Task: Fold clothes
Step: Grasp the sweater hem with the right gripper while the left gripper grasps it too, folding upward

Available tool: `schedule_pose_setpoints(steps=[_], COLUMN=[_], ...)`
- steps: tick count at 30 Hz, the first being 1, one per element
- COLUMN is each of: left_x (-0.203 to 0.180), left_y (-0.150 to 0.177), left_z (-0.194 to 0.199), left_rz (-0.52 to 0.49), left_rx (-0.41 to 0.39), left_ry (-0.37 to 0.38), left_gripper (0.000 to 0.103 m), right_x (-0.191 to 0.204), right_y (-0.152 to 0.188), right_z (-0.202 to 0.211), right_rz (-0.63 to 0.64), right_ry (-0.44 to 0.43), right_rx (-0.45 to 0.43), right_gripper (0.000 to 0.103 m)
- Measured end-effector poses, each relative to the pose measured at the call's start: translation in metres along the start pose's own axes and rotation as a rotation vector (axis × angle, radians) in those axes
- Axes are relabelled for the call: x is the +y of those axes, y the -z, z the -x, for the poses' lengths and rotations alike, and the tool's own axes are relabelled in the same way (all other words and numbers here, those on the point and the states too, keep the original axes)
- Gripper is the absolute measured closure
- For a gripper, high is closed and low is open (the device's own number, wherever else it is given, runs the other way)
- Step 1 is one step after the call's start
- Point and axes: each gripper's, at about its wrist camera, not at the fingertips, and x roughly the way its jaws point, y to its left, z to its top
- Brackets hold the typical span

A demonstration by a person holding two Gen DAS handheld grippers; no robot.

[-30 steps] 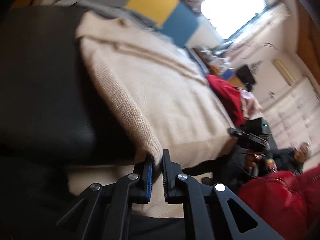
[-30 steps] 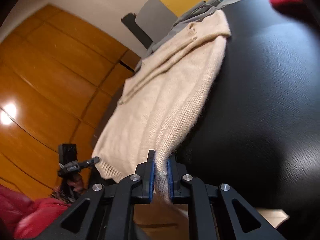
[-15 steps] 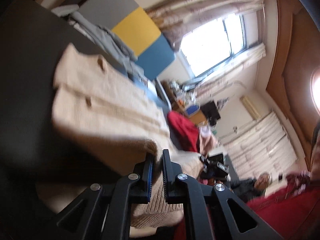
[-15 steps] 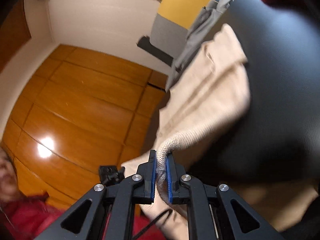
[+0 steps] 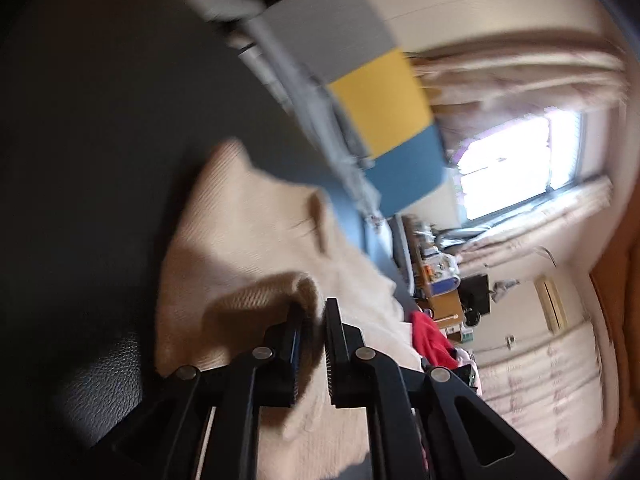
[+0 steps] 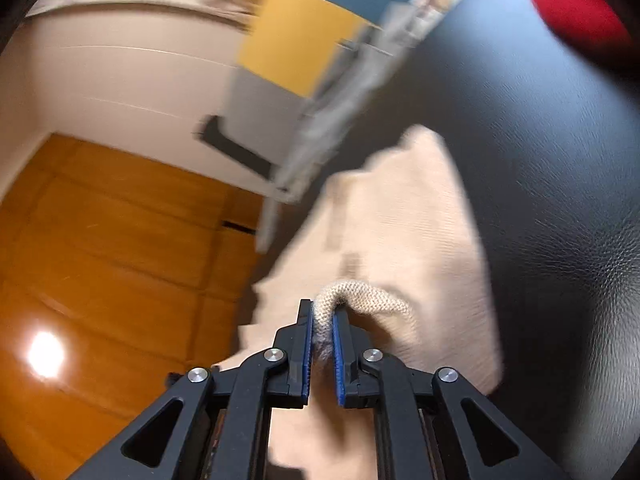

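Domestic living room: curtained bright window (image 5: 516,168), orange wooden wall panelling (image 6: 100,260), black leather sofa seat (image 6: 560,160), cluttered wooden side desk (image 5: 440,292).

Left gripper (image 5: 313,312): matte black two-finger frame, angular linkage arms with triangular cut-outs.
Left screws: round silver pivot heads along the arms.
Left pads: blue strip on one finger, ribbed black face on the other.
Right gripper (image 6: 321,314): same black frame, silver screws.
Right pads (image 6: 307,344): bright blue, ridged.
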Motion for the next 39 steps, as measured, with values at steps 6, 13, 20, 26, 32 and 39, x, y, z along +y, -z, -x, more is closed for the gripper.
schedule_pose_setpoints(steps=[6, 13, 20, 26, 32, 39], left_x=[0.002, 0.004, 0.006, -0.021, -0.035, -0.004], left_y=[0.022, 0.044, 0.037, 0.024, -0.020, -0.073], left_z=[-0.015, 0.002, -0.007, 0.000, -0.007, -0.055], left_rz=[-0.059, -0.079, 0.047, -0.008, 0.086, 0.321], left_rx=[0.112, 0.174, 0.195, 0.203, 0.141, -0.004], left_ry=[-0.014, -0.044, -0.026, 0.012, 0.109, 0.063], left_gripper=[0.082, 0.078, 0.093, 0.096, 0.096, 0.079], right_x=[-0.004, 0.019, 0.040, 0.055, 0.055, 0.000], right_y=[0.008, 0.040, 0.055, 0.043, 0.000, -0.062], right_z=[0.010, 0.016, -0.007, 0.003, -0.005, -0.053], right_rz=[-0.026, 0.147, 0.289, 0.281, 0.157, -0.215], right_ry=[-0.036, 0.004, 0.084, -0.032, -0.142, -0.095], right_rx=[0.033, 0.139, 0.232, 0.239, 0.159, -0.023], right_gripper=[0.057, 0.052, 0.088, 0.093, 0.093, 0.080])
